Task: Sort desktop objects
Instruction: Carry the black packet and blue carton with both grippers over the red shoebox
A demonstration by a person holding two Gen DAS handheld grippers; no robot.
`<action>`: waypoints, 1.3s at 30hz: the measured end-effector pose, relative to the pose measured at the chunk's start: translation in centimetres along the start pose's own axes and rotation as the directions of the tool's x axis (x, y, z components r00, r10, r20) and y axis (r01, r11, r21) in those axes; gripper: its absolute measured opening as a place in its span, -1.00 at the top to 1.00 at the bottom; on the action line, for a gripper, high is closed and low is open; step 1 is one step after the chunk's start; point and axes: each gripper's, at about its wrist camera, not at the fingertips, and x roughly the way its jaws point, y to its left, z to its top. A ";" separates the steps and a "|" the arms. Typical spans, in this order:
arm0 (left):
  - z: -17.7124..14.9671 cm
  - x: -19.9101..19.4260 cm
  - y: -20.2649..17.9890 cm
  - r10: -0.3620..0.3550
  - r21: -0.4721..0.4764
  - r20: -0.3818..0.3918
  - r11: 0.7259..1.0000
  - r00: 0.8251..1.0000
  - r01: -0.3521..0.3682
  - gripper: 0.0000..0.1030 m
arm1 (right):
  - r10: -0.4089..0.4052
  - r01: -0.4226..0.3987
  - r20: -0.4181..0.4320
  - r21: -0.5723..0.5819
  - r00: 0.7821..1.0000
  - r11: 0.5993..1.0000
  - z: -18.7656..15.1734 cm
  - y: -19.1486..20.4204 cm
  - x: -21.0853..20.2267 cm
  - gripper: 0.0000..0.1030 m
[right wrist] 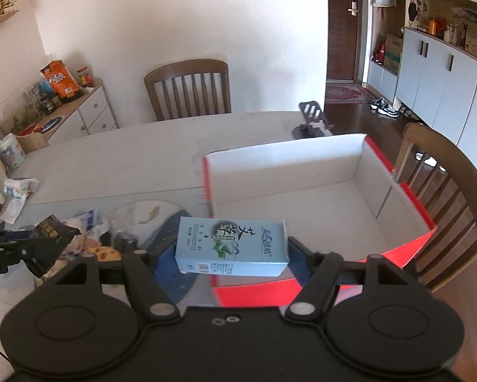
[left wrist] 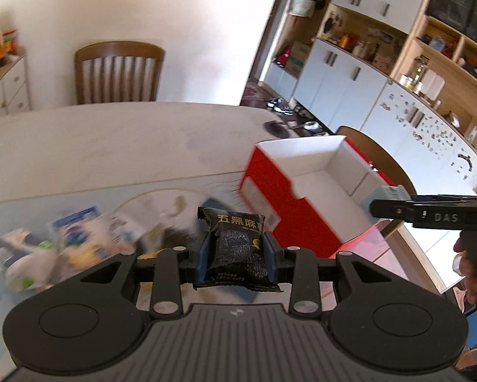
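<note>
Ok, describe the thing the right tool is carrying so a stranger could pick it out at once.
Find the big red box with a white inside on the pale table. At its near corner, the right tool is shut on a small pale blue carton, held lengthwise. It alone is a rigid blue carton with black calligraphy and a green leaf sprig; the left tool grips a black wrapper.

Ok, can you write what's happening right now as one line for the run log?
left gripper: shut on black snack packet | right gripper: shut on pale blue carton | red cardboard box: open, empty
</note>
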 end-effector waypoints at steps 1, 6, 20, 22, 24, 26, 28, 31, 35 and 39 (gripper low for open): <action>0.3 0.3 -0.7 -0.005 0.010 0.000 1.000 1.000 0.005 0.36 | -0.003 0.003 0.001 0.002 1.000 1.000 0.1 -0.5 0.0 -0.36; 1.4 2.4 -3.9 -0.032 0.053 -0.008 0.998 0.999 0.032 0.36 | -0.010 0.010 0.004 -0.004 1.000 1.000 0.4 -2.3 0.3 -0.36; 3.3 7.5 -10.2 -0.056 0.160 -0.037 0.985 0.998 0.061 0.36 | -0.035 0.035 0.000 -0.010 0.999 0.999 1.7 -7.2 1.7 -0.36; 3.6 8.1 -10.6 -0.054 0.171 -0.041 0.983 0.998 0.060 0.36 | -0.041 0.041 -0.005 -0.015 0.999 0.999 2.0 -7.7 2.2 -0.36; 3.8 8.8 -11.1 -0.053 0.179 -0.046 0.982 0.998 0.060 0.36 | -0.046 0.045 -0.013 -0.021 0.999 0.999 2.2 -8.1 2.6 -0.36; 4.0 9.5 -11.5 -0.053 0.190 -0.054 0.980 0.997 0.062 0.36 | -0.052 0.051 -0.021 -0.024 0.998 0.998 2.4 -8.5 3.0 -0.36; 4.1 10.4 -11.9 -0.053 0.200 -0.067 0.978 0.996 0.065 0.36 | -0.052 0.051 -0.030 -0.028 0.998 0.998 2.6 -8.8 3.6 -0.36; 4.1 11.6 -12.5 -0.051 0.221 -0.091 0.973 0.995 0.070 0.36 | -0.054 0.052 -0.048 -0.030 0.997 0.998 3.0 -9.4 4.6 -0.36; 4.2 13.3 -13.3 -0.046 0.245 -0.117 0.967 0.992 0.074 0.36 | -0.054 0.051 -0.071 -0.035 0.996 0.998 3.4 -10.0 6.2 -0.36; 4.2 14.9 -14.0 -0.044 0.262 -0.143 0.962 0.989 0.081 0.36 | -0.060 0.056 -0.104 -0.037 0.993 0.998 3.8 -10.8 7.8 -0.36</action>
